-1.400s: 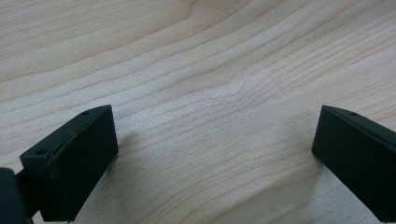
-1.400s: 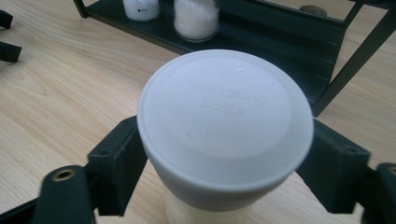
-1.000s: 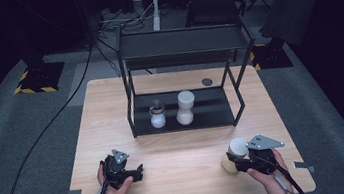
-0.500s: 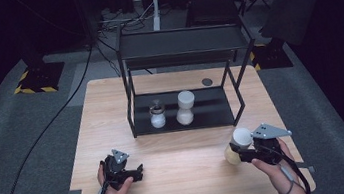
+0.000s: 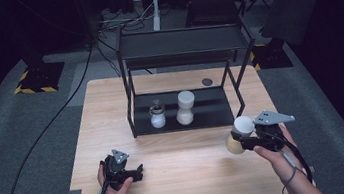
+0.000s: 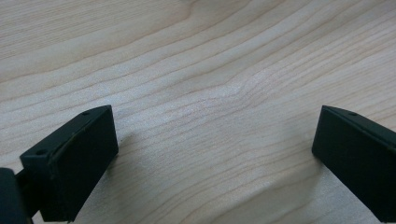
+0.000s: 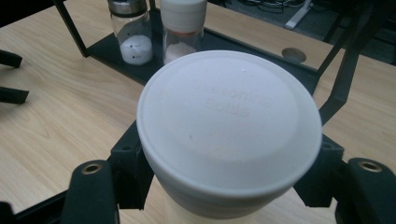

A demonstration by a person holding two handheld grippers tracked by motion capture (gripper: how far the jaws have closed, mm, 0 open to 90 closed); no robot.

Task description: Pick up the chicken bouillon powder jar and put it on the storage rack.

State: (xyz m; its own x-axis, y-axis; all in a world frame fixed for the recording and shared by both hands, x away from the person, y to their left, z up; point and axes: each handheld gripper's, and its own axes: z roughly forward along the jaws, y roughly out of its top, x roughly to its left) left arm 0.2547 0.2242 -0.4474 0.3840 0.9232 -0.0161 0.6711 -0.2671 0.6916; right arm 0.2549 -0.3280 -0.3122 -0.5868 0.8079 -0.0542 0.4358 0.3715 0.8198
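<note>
Right tool (image 5: 240, 141) gripping a white-lidded jar (image 5: 239, 133) just in front of the black rack (image 5: 182, 53), left tool (image 5: 128, 173) lying spread apart on the worktop (image 5: 190, 175)

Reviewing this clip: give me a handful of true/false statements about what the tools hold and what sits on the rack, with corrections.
1. The right tool grips a white-lidded jar. True.
2. The left tool holds a shaker. False: its jaws are spread wide over bare table.
3. Two containers stand on the lower shelf of the black rack: a small shaker and a taller white-capped grinder. True.
4. The held jar is on the rack's top shelf. False: it is above the table, in front of the rack.
</note>
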